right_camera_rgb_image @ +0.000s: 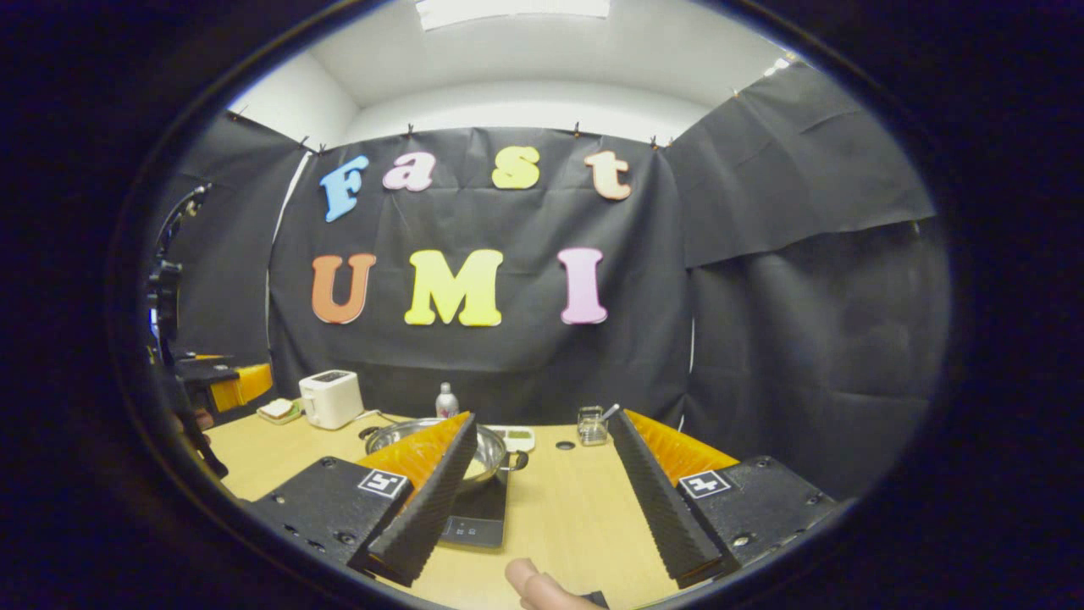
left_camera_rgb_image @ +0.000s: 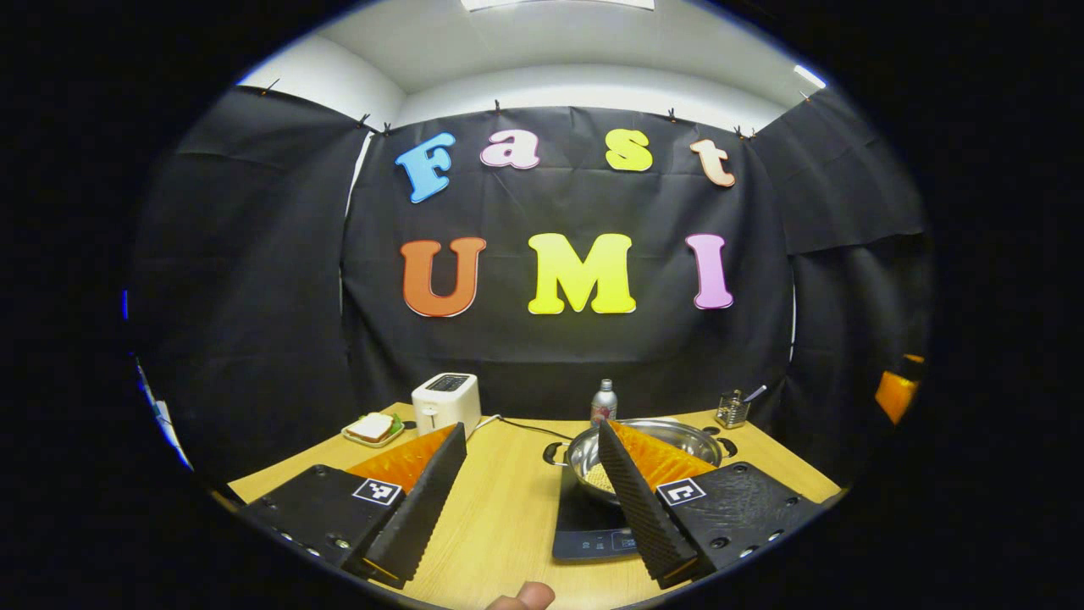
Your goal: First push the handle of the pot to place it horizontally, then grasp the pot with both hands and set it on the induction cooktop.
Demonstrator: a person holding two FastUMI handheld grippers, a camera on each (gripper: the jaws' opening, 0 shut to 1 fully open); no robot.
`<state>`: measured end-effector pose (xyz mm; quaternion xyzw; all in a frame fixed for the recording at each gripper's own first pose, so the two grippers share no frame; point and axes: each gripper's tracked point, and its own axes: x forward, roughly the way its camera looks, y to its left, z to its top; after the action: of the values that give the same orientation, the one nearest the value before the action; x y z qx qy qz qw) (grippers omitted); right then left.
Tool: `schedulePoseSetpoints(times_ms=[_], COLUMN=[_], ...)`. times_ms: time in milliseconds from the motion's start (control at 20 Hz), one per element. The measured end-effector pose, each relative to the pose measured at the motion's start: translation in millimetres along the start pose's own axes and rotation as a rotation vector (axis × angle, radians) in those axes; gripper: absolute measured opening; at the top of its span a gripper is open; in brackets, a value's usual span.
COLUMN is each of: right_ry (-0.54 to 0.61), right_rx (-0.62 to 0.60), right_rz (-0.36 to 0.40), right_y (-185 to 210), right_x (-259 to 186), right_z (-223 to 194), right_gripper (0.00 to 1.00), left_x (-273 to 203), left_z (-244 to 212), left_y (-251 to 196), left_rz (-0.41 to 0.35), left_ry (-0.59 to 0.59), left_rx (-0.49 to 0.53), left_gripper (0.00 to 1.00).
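Note:
A steel pot (left_camera_rgb_image: 677, 429) with two small side handles sits on the black induction cooktop (left_camera_rgb_image: 590, 527) on the wooden table. Something pale and grainy lies inside it. My left gripper (left_camera_rgb_image: 532, 428) hangs above the table's near edge, open and empty; its right finger hides part of the pot. In the right gripper view the pot (right_camera_rgb_image: 493, 451) and cooktop (right_camera_rgb_image: 477, 518) lie left of centre, partly behind the left finger. My right gripper (right_camera_rgb_image: 542, 417) is open with nothing between its fingers. The left gripper (right_camera_rgb_image: 227, 383) shows at the far left edge.
At the table's back stand a white toaster (left_camera_rgb_image: 446, 402) with its cord, a plate with a sandwich (left_camera_rgb_image: 373, 428), a small bottle (left_camera_rgb_image: 603, 400) and a glass holder with utensils (left_camera_rgb_image: 732, 411). A white flat device (right_camera_rgb_image: 515, 437) lies behind the pot. A thumb (left_camera_rgb_image: 525, 597) shows at the bottom.

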<state>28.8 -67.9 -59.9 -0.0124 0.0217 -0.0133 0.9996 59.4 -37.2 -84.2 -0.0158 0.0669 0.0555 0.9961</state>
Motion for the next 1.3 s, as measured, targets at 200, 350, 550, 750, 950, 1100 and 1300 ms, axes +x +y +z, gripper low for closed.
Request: schedulePoseSetpoints(times_ms=[200, 350, 550, 750, 950, 1100, 1300], right_ry=[-0.009, 0.003, -0.011, -0.012, -0.019, -0.023, -0.011], right_rx=[-0.035, -0.017, 0.035, 0.029, 0.01, 0.031, 0.055], right_rz=[-0.024, -0.023, -0.016, 0.005, -0.025, -0.038, -0.021], right_y=[6, 9, 7, 10, 0, -4, -3], right_x=[-28, -44, -58, -63, -63, -61, -60], right_z=[21, 20, 17, 17, 18, 18, 13], right_gripper=[1.0, 1.0, 1.0, 1.0, 1.0, 1.0, 1.0], left_x=[-28, -52, -82, -100, -104, -103, -106], left_z=[18, 34, 36, 38, 40, 38, 38], left_y=[22, 28, 20, 16, 10, 4, 2], left_rz=[0.065, 0.068, -0.009, -0.034, -0.046, -0.071, -0.092], left_ry=[-0.016, -0.069, -0.097, -0.107, -0.115, -0.111, -0.121], left_rx=[0.012, -0.033, -0.056, -0.005, 0.022, 0.013, 0.005], left_gripper=[0.93, 0.94, 0.94, 0.94, 0.94, 0.94, 0.94])
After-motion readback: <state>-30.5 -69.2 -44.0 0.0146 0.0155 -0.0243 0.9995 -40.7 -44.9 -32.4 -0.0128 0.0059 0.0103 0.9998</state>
